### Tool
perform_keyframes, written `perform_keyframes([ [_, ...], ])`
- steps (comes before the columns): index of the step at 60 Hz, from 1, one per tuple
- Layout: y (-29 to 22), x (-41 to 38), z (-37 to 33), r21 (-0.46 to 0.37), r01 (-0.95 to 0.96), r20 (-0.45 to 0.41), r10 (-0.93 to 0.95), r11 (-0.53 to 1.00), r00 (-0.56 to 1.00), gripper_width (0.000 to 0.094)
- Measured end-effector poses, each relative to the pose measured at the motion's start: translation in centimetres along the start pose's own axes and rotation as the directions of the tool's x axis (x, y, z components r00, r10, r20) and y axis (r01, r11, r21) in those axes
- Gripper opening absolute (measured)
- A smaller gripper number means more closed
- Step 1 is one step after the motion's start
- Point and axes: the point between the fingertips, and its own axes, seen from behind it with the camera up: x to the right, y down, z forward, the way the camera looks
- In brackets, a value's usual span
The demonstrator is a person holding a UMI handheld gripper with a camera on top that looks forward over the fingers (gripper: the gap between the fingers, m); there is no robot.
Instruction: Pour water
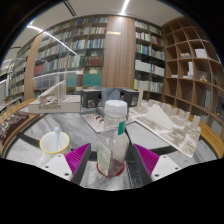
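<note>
Two fingers of the gripper (113, 165) flank a clear plastic bottle (115, 140) with a green label and white cap, and both pink pads (146, 158) appear to press against its sides, so the bottle looks pinched and upright, though whether it is lifted clear of the marble-patterned table (30, 140) cannot be told. To the left of the fingers, near but apart, a clear cup with a pink base (55, 141) stands on the table; it is the likely receiving vessel. Beyond the bottle lie white architectural models (165, 120) and card pieces, with bookshelves (75, 55) behind. Assessment: the cap appears in place, so pouring cannot begin until it is off; tipping now would yield nothing. Further risks: the grip sits low on a thin-walled bottle, and squeezing could buckle it or force water out once opened. A swing toward the cup could knock that light cup over. Any spill would run across the table toward the paper models, which water would likely ruin. The water level inside the bottle cannot be made out.
</note>
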Motion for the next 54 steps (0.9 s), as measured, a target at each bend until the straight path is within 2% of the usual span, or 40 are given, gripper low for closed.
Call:
perform_keyframes([
  [15, -1.6, -2.2, -14.6, -0.051, -0.043, -0.004, 0.043, 0.998, 0.999, 0.0853],
  [32, -0.2, -5.8, -31.7, -0.049, -0.032, 0.011, 0.032, 0.998, 0.999, 0.0856],
  [45, 0.5, -6.4, -37.8, -0.029, -0.022, -0.015, 0.021, 0.999, 1.000, 0.0856],
  [51, -0.1, -6.6, -39.1, 0.018, -0.004, -0.013, 0.004, 1.000, 1.000, 0.0857],
  [54, 0.1, -6.6, -39.4, 0.003, 0.006, -0.005, -0.006, 1.000, 1.000, 0.0854],
])
